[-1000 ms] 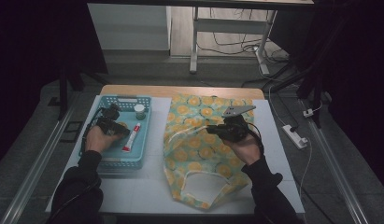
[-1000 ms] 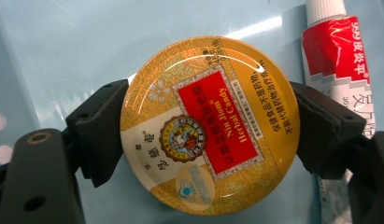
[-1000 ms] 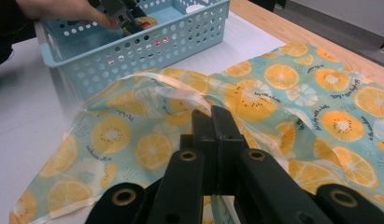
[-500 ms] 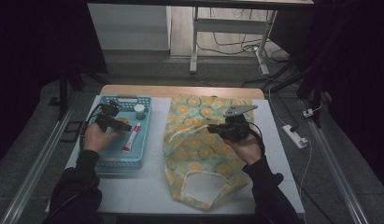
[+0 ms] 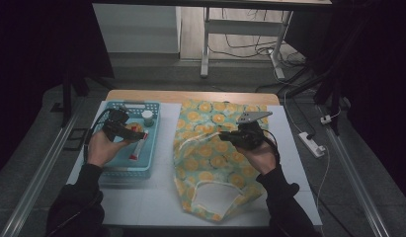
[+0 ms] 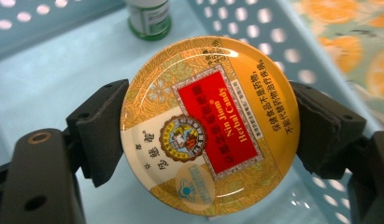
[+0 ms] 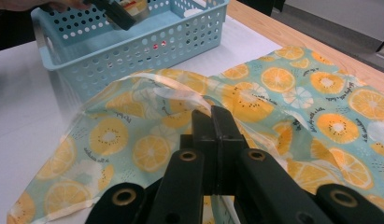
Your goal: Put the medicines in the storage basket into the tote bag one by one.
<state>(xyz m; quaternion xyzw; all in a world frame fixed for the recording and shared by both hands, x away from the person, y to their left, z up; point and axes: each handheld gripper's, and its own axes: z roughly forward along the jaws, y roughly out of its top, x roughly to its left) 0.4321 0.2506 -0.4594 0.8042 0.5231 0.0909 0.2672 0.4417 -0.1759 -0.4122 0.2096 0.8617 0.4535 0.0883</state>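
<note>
Left gripper view: left gripper [image 6: 208, 128] jaws clamping round candy tin [image 6: 209, 126] above blue basket [image 6: 49, 93]; right gripper [image 7: 212, 116] jaws closed, pinching orange-print bag [image 7: 283, 98] mid-counter.

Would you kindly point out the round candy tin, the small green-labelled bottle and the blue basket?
round candy tin [image 6: 209, 126], left gripper view, on its red label.
small green-labelled bottle [image 6: 148, 18], left gripper view, on its label.
blue basket [image 7: 147, 44], right gripper view, on its perforated side wall.

White-capped bottle [image 5: 147, 117], red-white tube [image 5: 138, 147]
</note>
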